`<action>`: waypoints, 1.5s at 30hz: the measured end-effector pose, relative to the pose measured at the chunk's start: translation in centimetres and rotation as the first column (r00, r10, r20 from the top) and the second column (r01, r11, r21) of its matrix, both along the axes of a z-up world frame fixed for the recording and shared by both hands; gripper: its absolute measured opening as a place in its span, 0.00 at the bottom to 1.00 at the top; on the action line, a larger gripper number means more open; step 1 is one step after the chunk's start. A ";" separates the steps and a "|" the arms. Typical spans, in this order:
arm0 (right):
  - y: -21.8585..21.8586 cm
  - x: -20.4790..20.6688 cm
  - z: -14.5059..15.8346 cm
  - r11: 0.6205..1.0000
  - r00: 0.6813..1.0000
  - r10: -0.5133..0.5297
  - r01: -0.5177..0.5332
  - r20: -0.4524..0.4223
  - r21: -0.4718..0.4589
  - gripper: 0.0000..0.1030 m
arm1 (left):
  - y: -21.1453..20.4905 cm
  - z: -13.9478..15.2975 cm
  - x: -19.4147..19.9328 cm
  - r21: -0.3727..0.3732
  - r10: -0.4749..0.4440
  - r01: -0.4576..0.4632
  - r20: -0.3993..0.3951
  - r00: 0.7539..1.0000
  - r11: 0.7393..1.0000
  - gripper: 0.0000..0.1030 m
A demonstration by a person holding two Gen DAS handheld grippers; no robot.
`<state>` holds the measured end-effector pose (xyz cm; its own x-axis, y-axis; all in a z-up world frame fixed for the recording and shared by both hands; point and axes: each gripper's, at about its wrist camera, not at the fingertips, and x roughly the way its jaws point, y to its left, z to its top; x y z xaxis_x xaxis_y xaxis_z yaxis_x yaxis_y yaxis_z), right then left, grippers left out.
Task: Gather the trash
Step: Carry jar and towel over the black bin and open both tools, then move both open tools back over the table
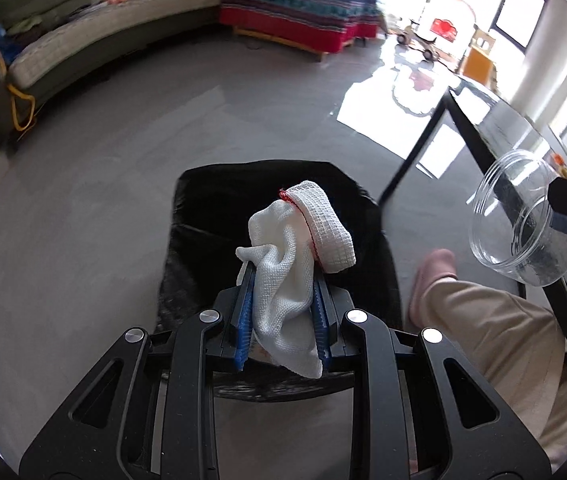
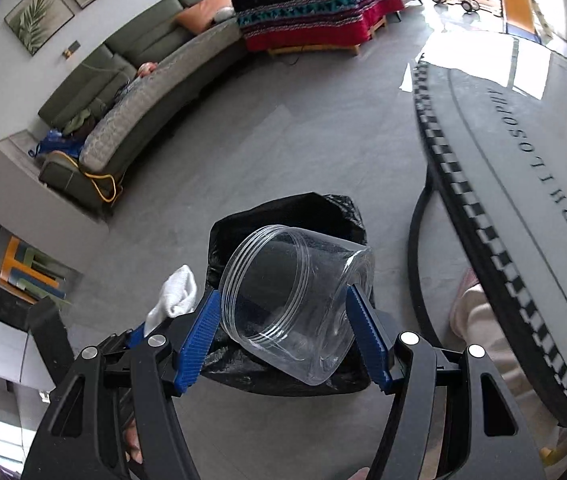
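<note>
The left gripper (image 1: 283,276) pinches a white cloth (image 1: 295,252) with red stitching between its blue pads, the cloth bunching up past the fingertips and hanging directly over the black-lined trash bin (image 1: 203,216) that stands on the grey floor (image 1: 103,180) just below. The right gripper (image 2: 287,316) clamps a clear plastic jar (image 2: 295,300), lidless and tilted on its side, between its widely set pads, also above the bin. To the right of both tongs is the table (image 2: 523,168), with the person's trouser leg (image 1: 495,332) beside it.
</note>
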<state>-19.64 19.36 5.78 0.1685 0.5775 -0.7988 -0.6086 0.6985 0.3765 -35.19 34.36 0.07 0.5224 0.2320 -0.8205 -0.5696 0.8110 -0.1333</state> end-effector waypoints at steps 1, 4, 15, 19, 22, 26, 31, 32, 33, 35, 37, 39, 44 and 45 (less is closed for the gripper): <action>0.5 -0.1 -0.1 1.000 1.000 0.002 -0.002 0.001 -0.005 0.64 | 0.3 -0.1 -0.3 -0.005 0.008 -0.008 0.003 1.000 1.000 0.28; 2.9 -0.6 -0.5 0.998 0.999 0.045 -0.044 0.030 -0.039 0.82 | 0.9 0.2 -0.8 -0.001 0.075 -0.075 0.011 0.997 0.997 0.94; 2.1 -0.7 -0.8 1.000 1.000 0.030 -0.030 0.001 0.004 0.83 | 1.1 0.3 -1.2 0.001 0.073 -0.073 0.012 0.997 0.997 0.94; 1.2 -0.3 -0.6 1.000 1.000 0.015 -0.015 -0.005 0.013 0.83 | 0.4 0.6 -0.6 0.009 0.049 -0.049 0.005 0.999 0.999 0.94; 0.1 -0.1 -0.5 1.000 1.000 -0.005 0.005 -0.005 0.028 0.83 | -0.4 1.0 0.1 0.017 0.027 -0.027 0.000 1.000 0.999 0.94; -2.1 0.8 0.0 0.998 0.999 -0.040 0.040 -0.003 0.050 0.83 | -2.1 1.7 1.6 0.020 -0.021 0.021 0.008 1.000 1.000 0.94; -5.4 2.6 0.6 0.993 0.995 -0.104 0.103 0.013 0.057 0.83 | -5.0 2.7 4.6 0.014 -0.109 0.109 0.021 0.994 0.994 0.94; -6.2 3.0 0.8 0.991 0.993 -0.118 0.117 0.017 0.058 0.83 | -5.7 2.9 5.3 0.016 -0.128 0.128 0.020 0.992 0.992 0.94; -7.1 3.5 0.9 0.989 0.991 -0.133 0.132 0.020 0.059 0.83 | -6.7 3.1 6.3 0.023 -0.154 0.154 0.018 0.988 0.988 0.94; -8.7 4.4 1.1 0.985 0.986 -0.164 0.163 0.027 0.059 0.83 | -8.2 3.7 7.9 0.031 -0.201 0.200 0.016 0.980 0.979 0.94; -10.4 5.3 1.3 0.979 0.980 -0.195 0.193 0.032 0.060 0.83 | -9.5 4.1 9.5 0.032 -0.240 0.239 0.019 0.971 0.970 0.94; -12.2 6.4 1.6 0.973 0.973 -0.226 0.224 0.039 0.057 0.83 | -10.9 4.5 11.2 0.027 -0.282 0.281 0.021 0.959 0.959 0.94; -17.4 9.4 2.1 0.947 0.946 -0.320 0.317 0.050 0.052 0.83 | -15.5 5.3 15.3 0.036 -0.387 0.386 0.014 0.922 0.922 0.94; -18.2 9.9 2.1 0.941 0.940 -0.337 0.334 0.049 0.052 0.83 | -16.3 5.3 16.1 0.036 -0.405 0.404 0.012 0.914 0.914 0.94</action>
